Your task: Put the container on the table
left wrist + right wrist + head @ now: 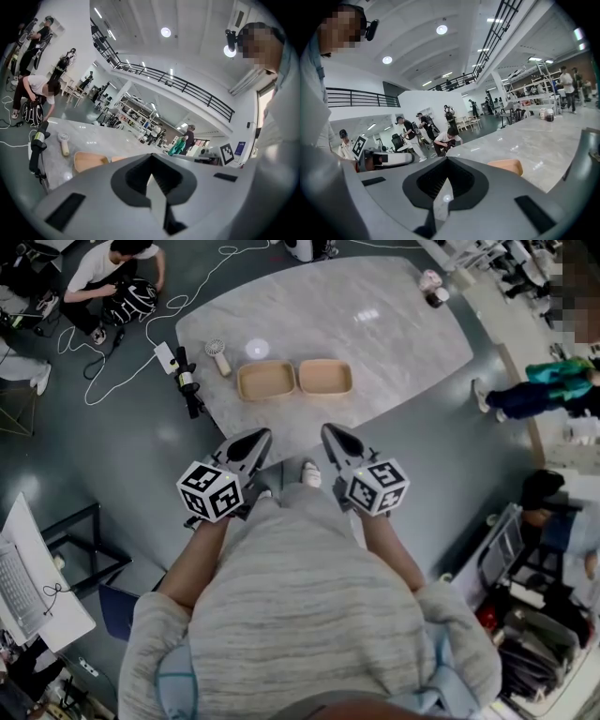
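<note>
Left tongs (261, 438) and right tongs (330, 431) sit closed near containers (266, 381)

Bright, even indoor light. Round ceiling lights (166, 32) at 12 o'clock in both gripper views, blown out. Glare patches on marble table (367, 314) at 1 o'clock in head view. Gripper views: heavy fisheye, black vignetted corners, near-field blur at 6 o'clock.
</note>
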Available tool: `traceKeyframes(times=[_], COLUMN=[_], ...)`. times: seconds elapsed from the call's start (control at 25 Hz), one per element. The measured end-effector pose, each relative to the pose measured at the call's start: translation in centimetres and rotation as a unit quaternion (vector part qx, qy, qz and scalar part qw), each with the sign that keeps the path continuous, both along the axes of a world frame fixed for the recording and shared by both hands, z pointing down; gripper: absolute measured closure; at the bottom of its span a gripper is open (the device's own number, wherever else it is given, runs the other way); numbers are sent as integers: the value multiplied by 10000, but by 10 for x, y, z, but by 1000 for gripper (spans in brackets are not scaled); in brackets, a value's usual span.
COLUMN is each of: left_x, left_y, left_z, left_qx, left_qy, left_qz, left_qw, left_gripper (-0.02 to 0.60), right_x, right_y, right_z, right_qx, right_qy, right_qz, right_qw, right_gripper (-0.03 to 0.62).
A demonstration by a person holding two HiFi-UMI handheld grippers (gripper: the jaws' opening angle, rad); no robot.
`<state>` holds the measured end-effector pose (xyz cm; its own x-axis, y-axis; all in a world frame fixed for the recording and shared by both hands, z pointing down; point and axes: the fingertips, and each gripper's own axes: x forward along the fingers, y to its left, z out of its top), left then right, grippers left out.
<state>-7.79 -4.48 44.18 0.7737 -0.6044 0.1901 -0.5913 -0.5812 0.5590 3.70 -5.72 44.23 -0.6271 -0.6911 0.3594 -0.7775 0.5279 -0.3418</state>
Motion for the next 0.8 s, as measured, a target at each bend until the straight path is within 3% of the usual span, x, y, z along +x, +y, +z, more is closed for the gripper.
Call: traceKeyframes(times=[0.8], left_x=[0], left_y=[4], left_z=[-12], left_qx=[159], left_qy=[120], left_qz=[88], left_qw=[9998], left_gripper=[578], right_x=[-13], right_y=[1], right_z=[-6], right_qx=[180], right_qy=[113], right_qz=[-187], right_qw=[9996], right_gripper=[592])
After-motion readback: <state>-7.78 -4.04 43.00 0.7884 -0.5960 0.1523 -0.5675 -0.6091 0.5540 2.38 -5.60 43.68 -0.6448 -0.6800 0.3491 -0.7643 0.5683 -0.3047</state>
